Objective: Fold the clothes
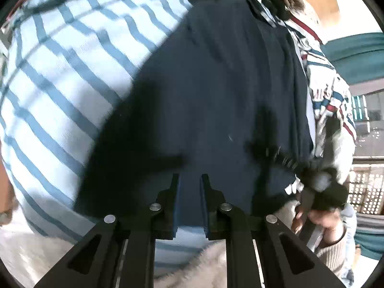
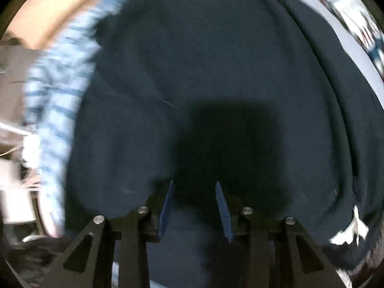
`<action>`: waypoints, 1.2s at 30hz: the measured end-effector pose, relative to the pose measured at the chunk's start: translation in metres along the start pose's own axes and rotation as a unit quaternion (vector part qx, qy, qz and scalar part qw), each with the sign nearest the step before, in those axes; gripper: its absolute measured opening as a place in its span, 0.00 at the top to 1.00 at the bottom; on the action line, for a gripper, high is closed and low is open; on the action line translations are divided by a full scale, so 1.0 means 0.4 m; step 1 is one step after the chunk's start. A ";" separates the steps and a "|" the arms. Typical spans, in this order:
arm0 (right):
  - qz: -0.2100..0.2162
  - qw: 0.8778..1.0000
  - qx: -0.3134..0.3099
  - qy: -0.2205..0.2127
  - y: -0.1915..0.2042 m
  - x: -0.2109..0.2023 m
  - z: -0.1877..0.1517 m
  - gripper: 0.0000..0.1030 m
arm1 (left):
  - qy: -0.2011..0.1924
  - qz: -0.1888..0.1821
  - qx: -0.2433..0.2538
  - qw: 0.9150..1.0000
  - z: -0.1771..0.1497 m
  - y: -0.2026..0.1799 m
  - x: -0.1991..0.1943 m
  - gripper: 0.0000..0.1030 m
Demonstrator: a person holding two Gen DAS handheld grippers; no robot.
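While both claws hover released over the navy garment (image 1: 204, 84), the right claw (image 2: 194, 184) should pinch the edge at 3 o'clock cleanly, and the left claw (image 1: 190, 176) waits.

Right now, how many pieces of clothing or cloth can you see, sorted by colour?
Dark navy garment: 1
Light blue striped cloth: 1
White cloth with red and blue pattern: 1
Total: 3
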State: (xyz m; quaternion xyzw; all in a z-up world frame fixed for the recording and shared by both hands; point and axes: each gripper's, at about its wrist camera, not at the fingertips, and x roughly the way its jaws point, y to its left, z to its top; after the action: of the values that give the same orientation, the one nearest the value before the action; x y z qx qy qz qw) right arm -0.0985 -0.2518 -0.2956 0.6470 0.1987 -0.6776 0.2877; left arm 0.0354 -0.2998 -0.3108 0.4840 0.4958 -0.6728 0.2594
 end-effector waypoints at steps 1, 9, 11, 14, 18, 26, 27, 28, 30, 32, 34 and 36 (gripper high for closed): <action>-0.014 1.000 0.014 0.014 -0.021 0.016 -0.008 0.63 | -0.003 0.011 -0.004 1.000 0.011 0.009 -0.005 0.85; 0.005 0.999 -0.032 0.005 0.007 -0.047 -0.062 0.57 | 0.046 0.067 -0.063 0.995 0.024 0.084 0.072 0.85; 0.010 0.998 -0.066 -0.005 0.050 -0.063 -0.081 0.51 | 0.033 0.089 -0.046 0.994 0.020 0.065 0.078 0.85; 0.008 0.993 -0.118 -0.015 0.117 -0.067 -0.114 0.38 | 0.028 0.118 -0.065 0.990 0.021 0.073 0.093 0.92; 0.004 0.992 -0.118 0.037 0.147 0.013 -0.166 0.38 | -0.021 0.198 -0.090 0.976 0.015 0.085 0.058 0.97; 0.015 0.984 -0.155 0.085 0.151 0.001 -0.263 0.36 | -0.035 0.245 -0.101 0.964 0.016 0.099 0.035 0.97; 0.037 0.986 -0.135 0.088 0.138 -0.013 -0.258 0.39 | -0.041 0.227 -0.114 0.966 0.012 0.106 0.025 0.97; 0.057 0.988 -0.114 0.083 0.122 -0.030 -0.252 0.45 | -0.054 0.197 -0.132 0.970 0.007 0.117 0.010 0.97; 0.086 0.993 -0.064 0.054 0.083 -0.078 -0.236 0.46 | -0.105 0.115 -0.161 0.975 -0.006 0.136 -0.038 0.96; 0.074 0.997 -0.035 0.014 0.050 -0.121 -0.218 0.42 | -0.164 0.052 -0.186 0.967 -0.022 0.147 -0.088 0.95; 0.041 0.999 -0.025 -0.013 0.031 -0.139 -0.208 0.40 | -0.193 0.029 -0.202 0.960 -0.035 0.157 -0.111 0.81; 0.035 0.999 -0.024 -0.011 0.035 -0.129 -0.214 0.40 | -0.188 0.019 -0.199 0.962 -0.016 0.191 -0.155 0.64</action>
State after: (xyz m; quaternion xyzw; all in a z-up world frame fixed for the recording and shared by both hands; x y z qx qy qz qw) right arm -0.0242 -0.2006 -0.2504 0.6390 0.1892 -0.6692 0.3286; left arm 0.1259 -0.3306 -0.2867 0.2965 0.5525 -0.6347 0.4517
